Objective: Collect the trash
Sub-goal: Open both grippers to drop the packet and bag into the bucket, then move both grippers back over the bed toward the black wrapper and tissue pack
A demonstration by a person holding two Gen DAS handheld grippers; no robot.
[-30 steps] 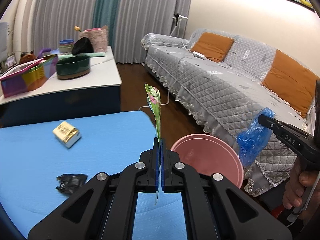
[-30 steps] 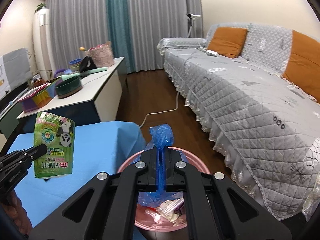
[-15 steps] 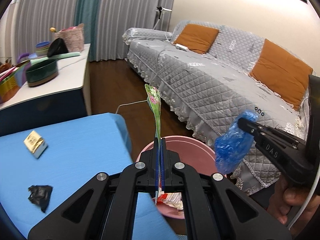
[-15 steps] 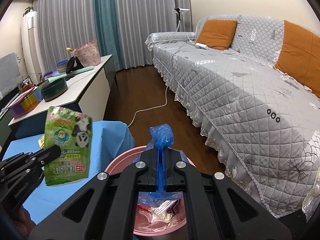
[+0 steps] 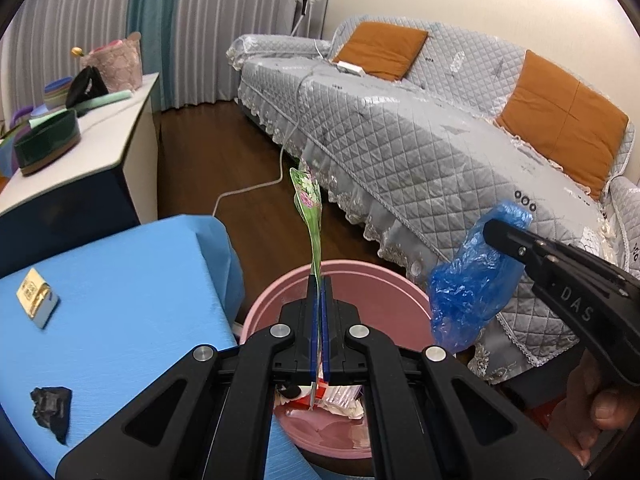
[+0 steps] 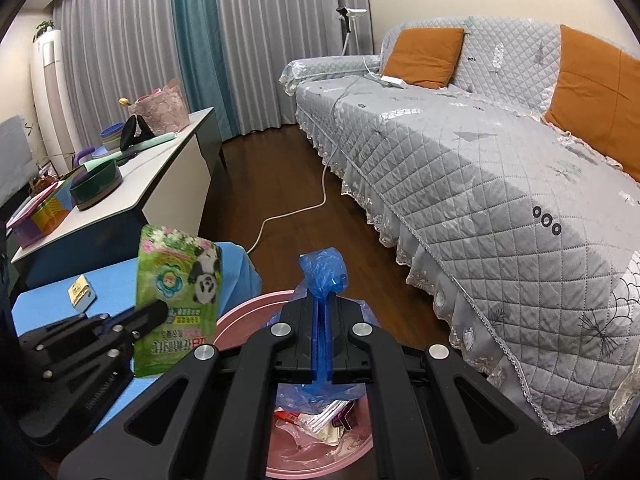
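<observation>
Pink bin (image 5: 400,296); green panda pouch (image 6: 176,280); blue bag (image 6: 322,268); grey quilted sofa (image 6: 480,168).

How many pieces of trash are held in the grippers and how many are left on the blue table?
Held in grippers: 2, the green panda pouch in the left gripper and the blue plastic bag in the right gripper.
Left on the blue table: 2, the gold packet and the black scrap.
Total: 4.
</observation>
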